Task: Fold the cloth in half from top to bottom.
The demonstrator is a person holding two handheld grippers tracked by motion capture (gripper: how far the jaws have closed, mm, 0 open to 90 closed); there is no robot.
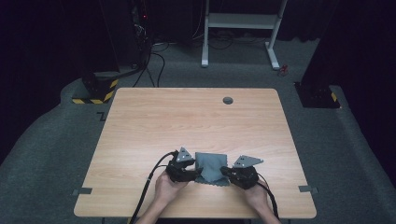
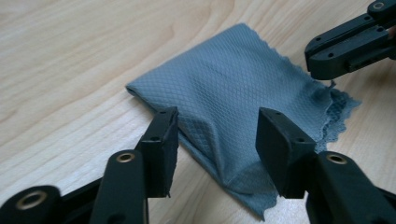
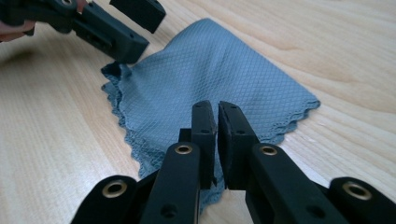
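The left gripper (image 2: 217, 140) stands with its jaws apart, a fold of the grey cloth (image 2: 233, 88) rising between them but neither pad pressing on it. The near corner of the cloth lies directly under that gap, slightly puckered. In the high view the left gripper (image 1: 195, 175) sits at the cloth's left edge.

The right gripper (image 3: 217, 140) shows its jaws drawn nearly together, with a narrow slit between the pads. The scalloped hem of the cloth (image 3: 210, 74) runs beneath and just ahead of them; whether a thickness of fabric is actually nipped in that slit I cannot tell. In the high view the right gripper (image 1: 228, 172) sits at the cloth's right edge.

The cloth (image 1: 211, 164) lies flat on the wooden table (image 1: 187, 116), near the person's edge, folded over into a rough square, directly between the two tools. Its fold line runs roughly from one gripper to the other, with the free hems toward the right gripper.

Judgement: both tools are equally close, each at its own side corner. The coming move turns on the left jaws, which straddle their corner and need only close to take it.
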